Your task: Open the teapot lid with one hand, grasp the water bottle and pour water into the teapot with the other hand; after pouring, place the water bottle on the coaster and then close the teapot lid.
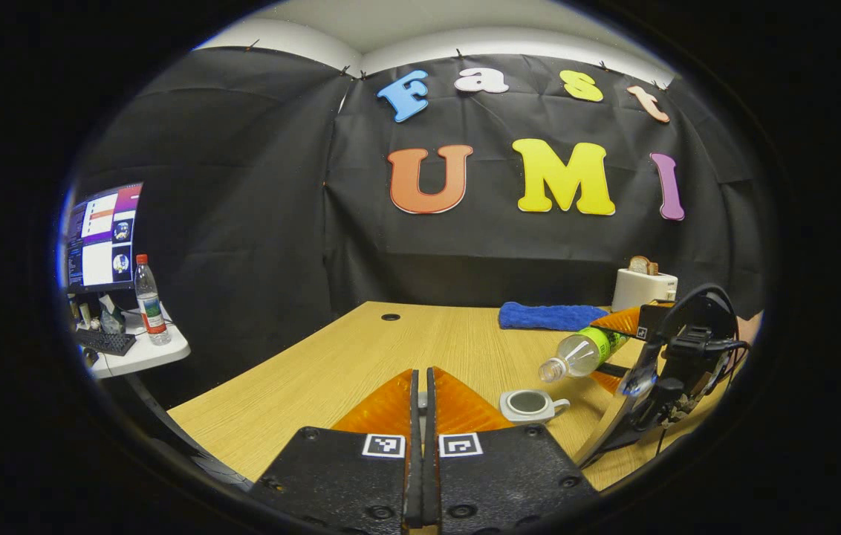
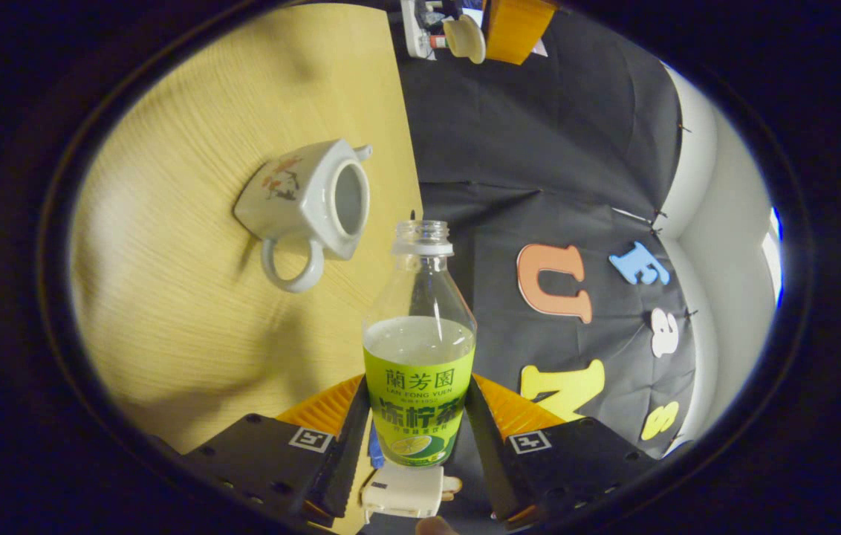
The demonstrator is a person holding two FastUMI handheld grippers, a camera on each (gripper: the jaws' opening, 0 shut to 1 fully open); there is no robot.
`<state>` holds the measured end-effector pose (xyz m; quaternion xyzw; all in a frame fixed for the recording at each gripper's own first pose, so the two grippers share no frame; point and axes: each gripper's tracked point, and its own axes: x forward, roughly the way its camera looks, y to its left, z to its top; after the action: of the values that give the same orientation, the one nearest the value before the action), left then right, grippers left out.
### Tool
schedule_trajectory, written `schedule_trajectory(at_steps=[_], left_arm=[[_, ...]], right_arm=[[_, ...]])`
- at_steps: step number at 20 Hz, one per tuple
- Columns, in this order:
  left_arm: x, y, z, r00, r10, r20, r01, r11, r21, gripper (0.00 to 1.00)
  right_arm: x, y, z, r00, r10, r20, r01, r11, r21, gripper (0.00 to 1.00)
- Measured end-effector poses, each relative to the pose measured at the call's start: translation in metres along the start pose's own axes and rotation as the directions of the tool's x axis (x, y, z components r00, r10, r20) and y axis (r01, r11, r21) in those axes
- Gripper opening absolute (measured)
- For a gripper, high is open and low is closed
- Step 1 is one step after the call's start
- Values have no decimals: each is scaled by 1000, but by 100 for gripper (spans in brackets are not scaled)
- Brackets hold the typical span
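A: Which step was in hand?

B: The pouring, I judged. The right gripper [image 2: 418, 435] was clenched on the water bottle [image 2: 420, 349], both fingers pressing on its label. In the left gripper view the same bottle [image 1: 585, 350] lay nearly on its side, its open neck pointing toward 8 o'clock, above and just beside the teapot [image 1: 532, 405].

A: And the teapot?

B: It stood on the table [image 1: 361, 357] with its mouth open and no lid on it. In the right gripper view the teapot [image 2: 309, 204] sat at about 11 o'clock from the bottle neck.

A: Was water running?

B: I could not tell; no stream was visible. The next move called for bringing the neck over the opening and tilting more, I think.

A: The left gripper [image 1: 421, 416]?

B: Its fingers were pressed almost together. Something pale was between them, maybe the lid; I could not tell.

A: What did one view give that the other did not?

B: The left gripper view gave the blue cloth [image 1: 550, 316] and the toaster [image 1: 643, 288] behind, at 1 o'clock. The right gripper view gave the water level inside the bottle, and at 12 o'clock the left gripper [image 2: 498, 26] holding a pale lid-like piece [image 2: 465, 37].
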<state>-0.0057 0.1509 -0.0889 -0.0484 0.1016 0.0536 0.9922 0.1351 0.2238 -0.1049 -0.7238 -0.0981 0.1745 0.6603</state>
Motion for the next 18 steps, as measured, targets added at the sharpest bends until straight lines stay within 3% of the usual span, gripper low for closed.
schedule_trajectory(at_steps=[8,13,18], left_arm=[[-1,3,1,1000,-1,2,1,1000,5,3],[-1,5,-1,1000,2,-4,-2,1000,-1,2],[-3,6,-1,1000,3,-5,-3,1000,-6,3]], right_arm=[[1,-10,6,999,-32,31,38,979,-200,70],[1,-24,15,996,-66,66,84,941,-327,70],[4,-35,13,994,-77,80,102,923,-370,71]])
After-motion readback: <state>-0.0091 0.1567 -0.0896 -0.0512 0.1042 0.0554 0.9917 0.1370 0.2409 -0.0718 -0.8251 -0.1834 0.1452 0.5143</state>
